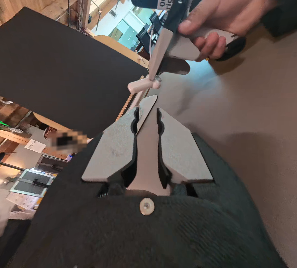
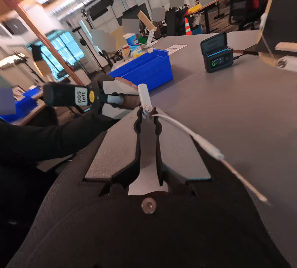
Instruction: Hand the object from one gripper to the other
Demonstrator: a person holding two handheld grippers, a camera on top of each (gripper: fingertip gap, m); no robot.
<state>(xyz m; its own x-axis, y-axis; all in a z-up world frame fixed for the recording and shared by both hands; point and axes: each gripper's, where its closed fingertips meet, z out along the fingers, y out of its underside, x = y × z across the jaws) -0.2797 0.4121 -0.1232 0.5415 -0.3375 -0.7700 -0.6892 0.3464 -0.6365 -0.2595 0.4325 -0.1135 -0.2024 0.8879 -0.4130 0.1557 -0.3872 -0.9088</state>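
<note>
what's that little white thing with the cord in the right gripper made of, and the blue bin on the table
Small white cylindrical adapter with thin white cord: likely smooth moulded plastic, matte, with a rubbery-looking cable. Blue rectangular bin: probably rigid glossy plastic, judging by its uniform colour and thin walls.

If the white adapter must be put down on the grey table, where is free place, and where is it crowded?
The grey table is bare between the blue bin and the black charging case, and nearer, right of the right gripper, which grips the white adapter. It is crowded behind the bin, around the wipes canister, and near the black board.
</note>
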